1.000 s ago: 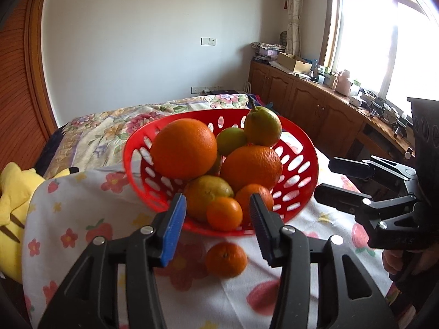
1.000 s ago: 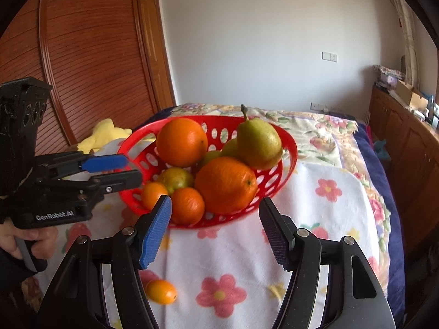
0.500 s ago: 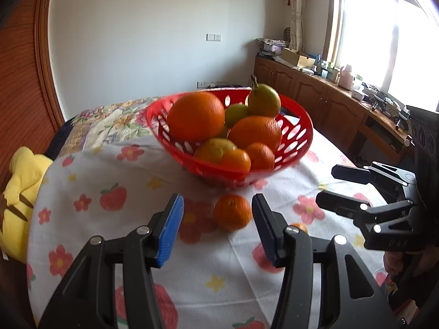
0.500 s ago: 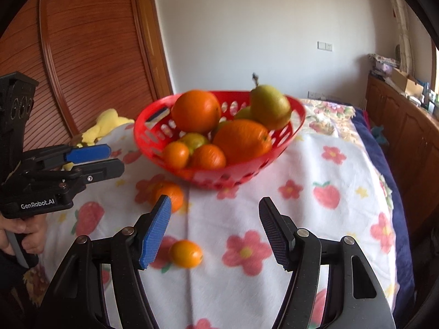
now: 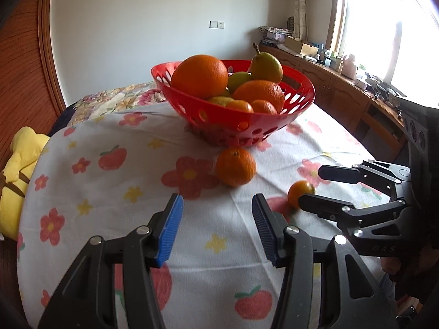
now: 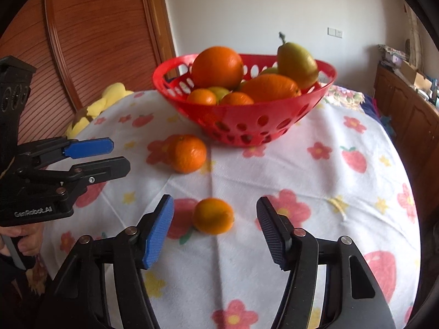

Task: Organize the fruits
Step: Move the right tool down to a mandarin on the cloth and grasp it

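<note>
Both hand-held tools have dropped lower and closer to the flower-printed white cloth on the counter [image 6: 315,170], so the red perforated plastic basket [image 6: 244,126] piled with oranges and a pear now stands beyond them, and the loose fruit in front of it looks like the next pick. The right tool [image 6: 215,227] has just been narrowing its jaws, yet they stand apart and touch nothing, with the small round orange kumquat-like fruit [image 6: 212,215] lying just ahead between them. The left tool [image 5: 216,219] is likewise parted and empty, aimed at the larger loose mandarin [image 5: 235,166] resting beside the basket's base.
</note>
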`<act>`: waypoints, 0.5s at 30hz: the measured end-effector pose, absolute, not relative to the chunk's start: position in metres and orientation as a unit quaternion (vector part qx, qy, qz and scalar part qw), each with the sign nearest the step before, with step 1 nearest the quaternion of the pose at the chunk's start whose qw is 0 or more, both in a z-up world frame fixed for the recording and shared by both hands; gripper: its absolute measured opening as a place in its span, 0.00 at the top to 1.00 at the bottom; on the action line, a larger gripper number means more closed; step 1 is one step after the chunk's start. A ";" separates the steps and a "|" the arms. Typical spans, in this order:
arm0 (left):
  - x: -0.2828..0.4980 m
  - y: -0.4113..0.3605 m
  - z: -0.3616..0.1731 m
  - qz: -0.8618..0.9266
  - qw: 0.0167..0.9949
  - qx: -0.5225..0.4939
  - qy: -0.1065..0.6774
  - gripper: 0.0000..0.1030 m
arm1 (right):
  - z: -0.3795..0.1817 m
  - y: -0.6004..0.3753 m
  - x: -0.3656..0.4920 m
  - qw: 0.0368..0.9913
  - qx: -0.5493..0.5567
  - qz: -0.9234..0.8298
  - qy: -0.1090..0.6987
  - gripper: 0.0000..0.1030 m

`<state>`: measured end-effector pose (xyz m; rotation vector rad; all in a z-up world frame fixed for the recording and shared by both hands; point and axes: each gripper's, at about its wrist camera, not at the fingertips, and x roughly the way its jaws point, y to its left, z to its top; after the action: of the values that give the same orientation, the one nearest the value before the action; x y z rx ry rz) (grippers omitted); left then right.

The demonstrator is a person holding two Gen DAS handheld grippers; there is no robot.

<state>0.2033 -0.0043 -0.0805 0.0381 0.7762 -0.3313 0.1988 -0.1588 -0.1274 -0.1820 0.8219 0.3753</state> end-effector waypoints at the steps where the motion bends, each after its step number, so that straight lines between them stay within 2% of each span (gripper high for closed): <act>1: 0.203 -0.004 -0.081 -0.160 0.912 0.018 0.378 0.49 | -0.130 -0.157 0.198 0.894 -0.091 0.183 0.399 0.41; 15: 0.198 0.003 -0.089 -0.154 0.909 0.013 0.386 0.49 | -0.146 -0.146 0.207 0.876 -0.109 0.185 0.431 0.48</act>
<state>0.1978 0.0031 -0.0889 0.0276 0.7967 -0.3179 0.2071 -0.1459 -0.1458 -0.2282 0.8989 0.3859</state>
